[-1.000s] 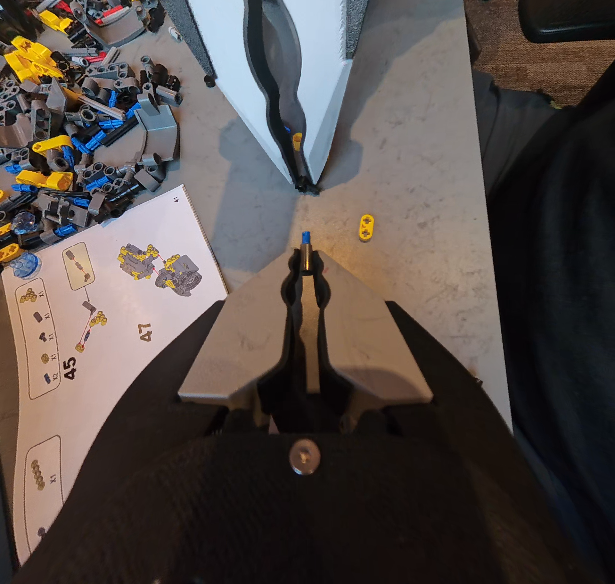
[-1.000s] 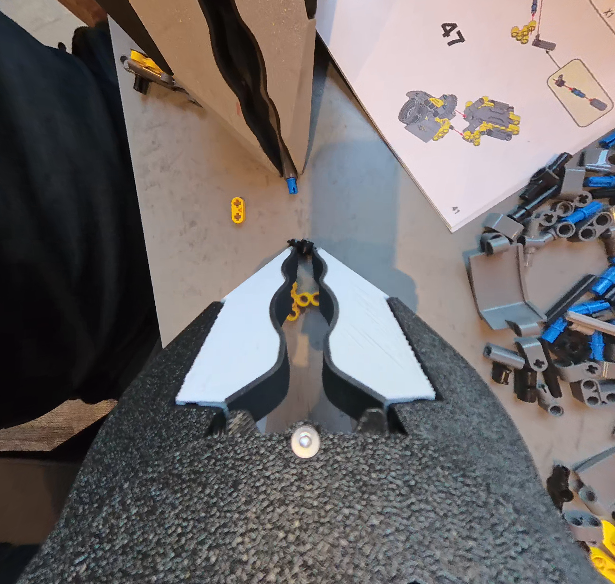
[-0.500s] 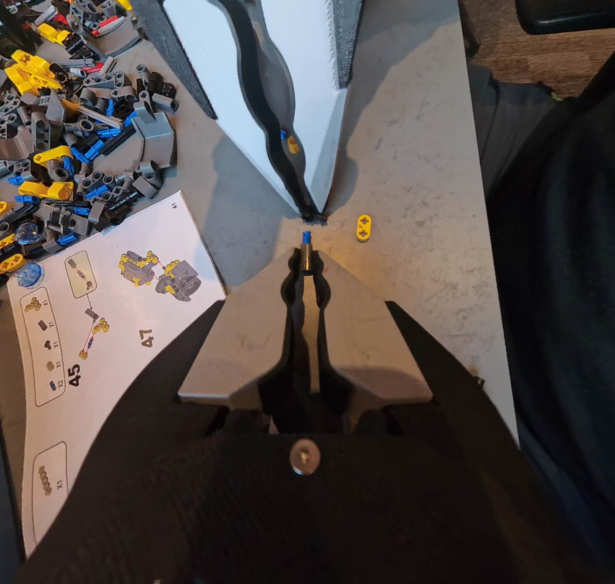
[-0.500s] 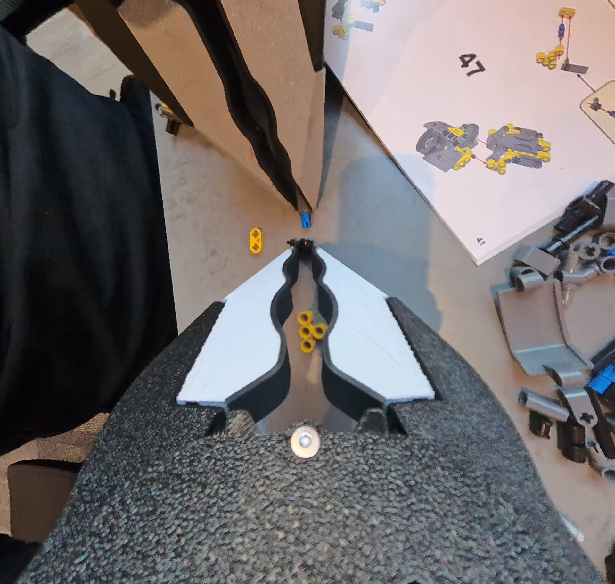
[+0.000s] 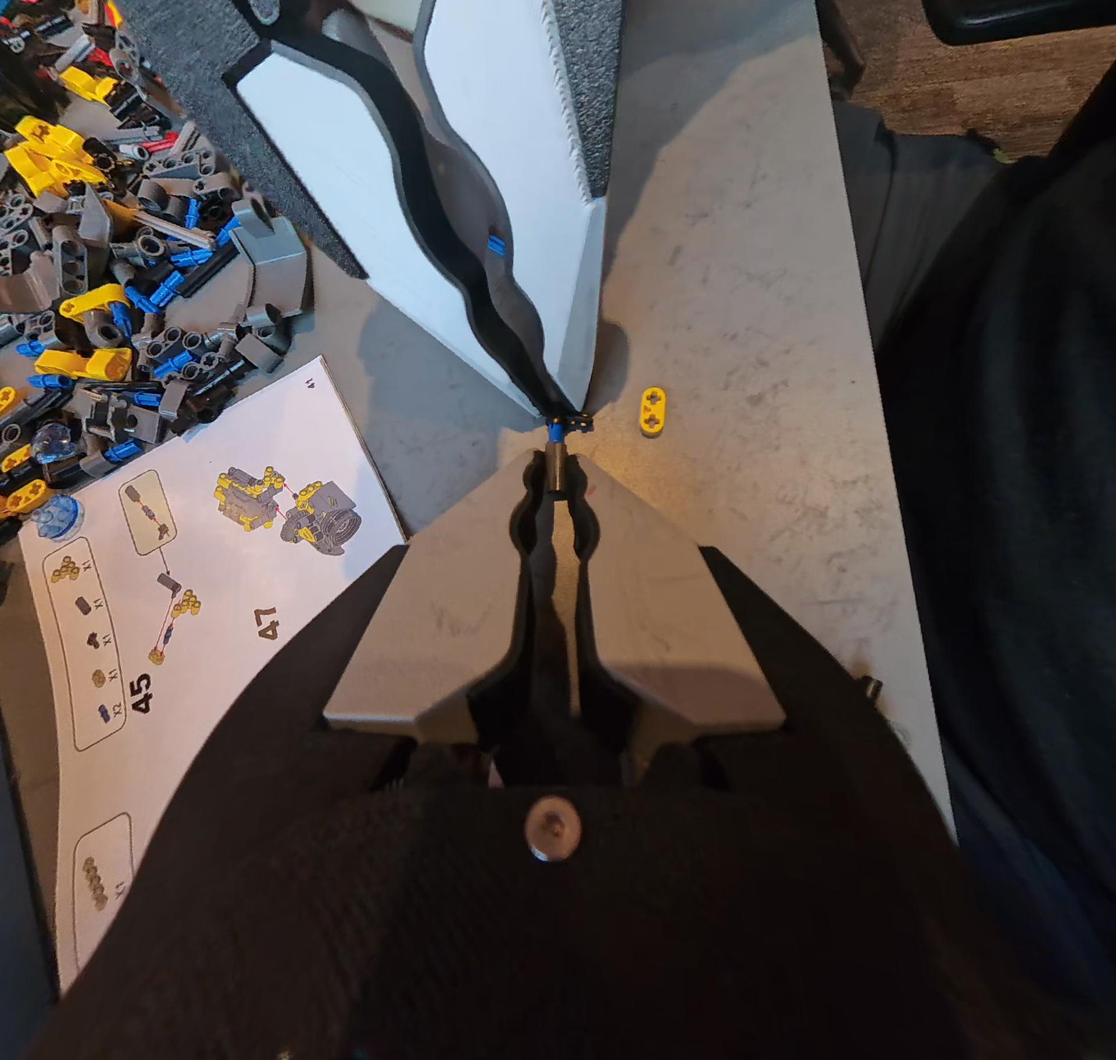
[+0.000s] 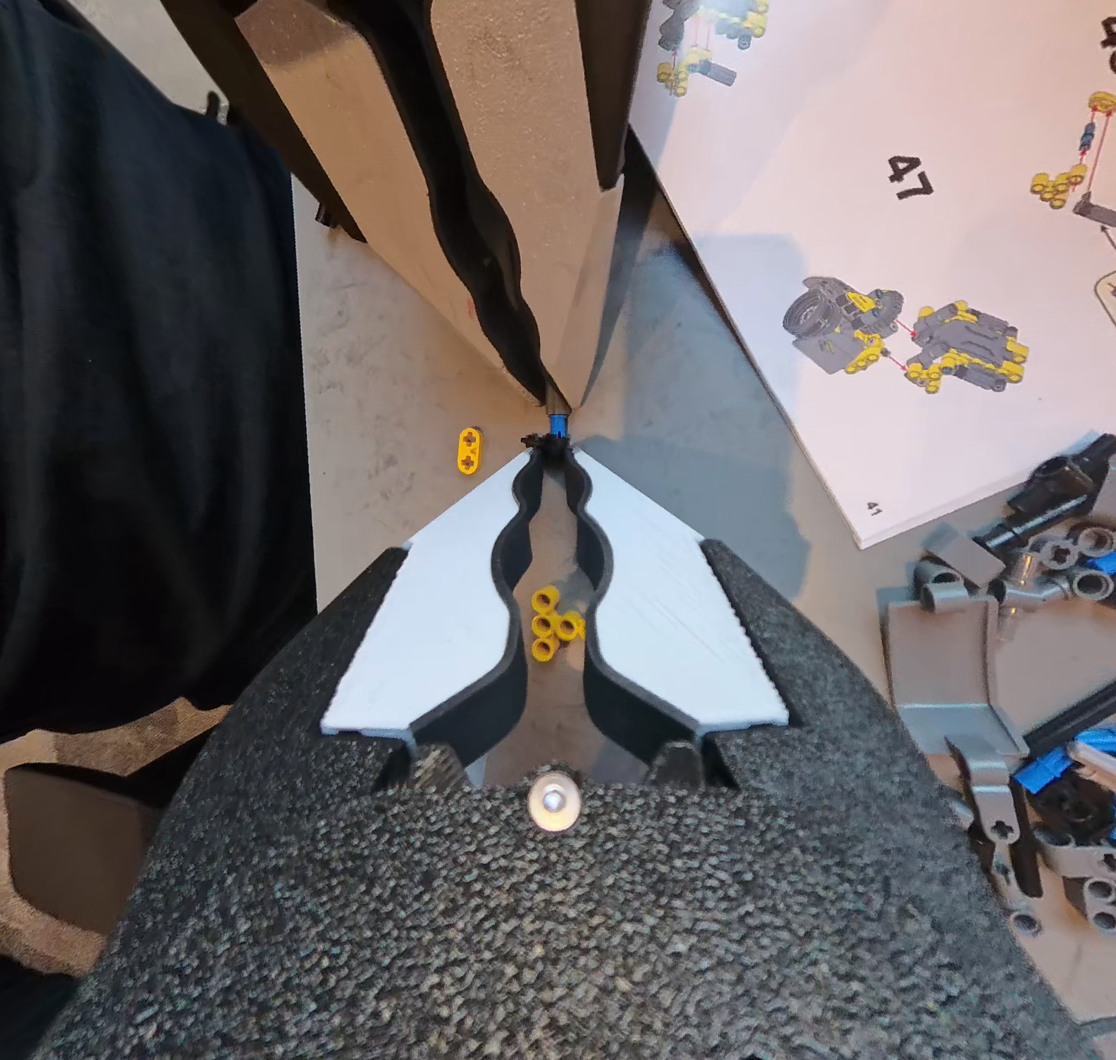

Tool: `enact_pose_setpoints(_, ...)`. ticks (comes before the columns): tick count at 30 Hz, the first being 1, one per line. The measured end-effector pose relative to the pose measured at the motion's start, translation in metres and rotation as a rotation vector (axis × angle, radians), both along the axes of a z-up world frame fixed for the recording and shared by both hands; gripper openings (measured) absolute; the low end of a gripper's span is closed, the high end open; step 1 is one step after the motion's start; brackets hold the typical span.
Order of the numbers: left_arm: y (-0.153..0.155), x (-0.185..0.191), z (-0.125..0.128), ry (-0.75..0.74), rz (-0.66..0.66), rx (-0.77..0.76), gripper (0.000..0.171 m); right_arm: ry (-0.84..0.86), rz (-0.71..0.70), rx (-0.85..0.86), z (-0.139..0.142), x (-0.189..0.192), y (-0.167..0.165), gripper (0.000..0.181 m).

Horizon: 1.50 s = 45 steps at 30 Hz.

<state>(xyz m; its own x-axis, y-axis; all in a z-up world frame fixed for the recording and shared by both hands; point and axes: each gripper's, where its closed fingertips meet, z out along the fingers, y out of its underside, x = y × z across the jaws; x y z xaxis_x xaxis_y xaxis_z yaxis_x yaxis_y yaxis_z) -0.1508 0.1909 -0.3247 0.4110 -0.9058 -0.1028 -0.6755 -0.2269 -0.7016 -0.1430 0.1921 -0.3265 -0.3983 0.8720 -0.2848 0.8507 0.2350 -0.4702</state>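
My left gripper (image 5: 557, 469) is shut on a dark grey sleeve with a blue pin (image 5: 555, 464) sticking out of its tip. My right gripper (image 6: 548, 450) is shut on a small black connector (image 6: 546, 442). The two grippers meet tip to tip above the grey table, and the blue pin end (image 6: 558, 424) touches the black connector (image 5: 570, 422). A small yellow two-hole plate (image 5: 652, 412) lies on the table just beside the tips; it also shows in the right wrist view (image 6: 469, 451). A yellow multi-hole connector (image 6: 552, 623) lies on the table below my right fingers.
An open instruction booklet (image 5: 199, 578) lies on the table, also in the right wrist view (image 6: 875, 185). A heap of grey, yellow, blue and black bricks (image 5: 109, 282) is beyond it; more parts (image 6: 1026, 638) are at the right. A person's dark clothing (image 5: 1014, 487) borders the table edge. Only a small space, under 4 cm, lies between the two pairs of fingers.
The two grippers have closed the gap between them: the blue pin tip, apart from the black connector before, now touches it. The yellow connector now appears farther back under my right fingers.
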Motion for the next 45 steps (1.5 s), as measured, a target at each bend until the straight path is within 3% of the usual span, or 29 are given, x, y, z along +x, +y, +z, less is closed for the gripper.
enact_pose_setpoints(21,-0.0034,0.0001,-0.0001,-0.004,-0.026,0.003,0.003,0.059,0.131,0.112,-0.0008,-0.0007,-0.0032,0.006)
enact_pose_setpoints(45,-0.0005,-0.0018,0.0006,-0.001,-0.012,0.017,0.004,0.117,0.100,0.149,-0.0009,-0.0020,-0.0009,0.006)
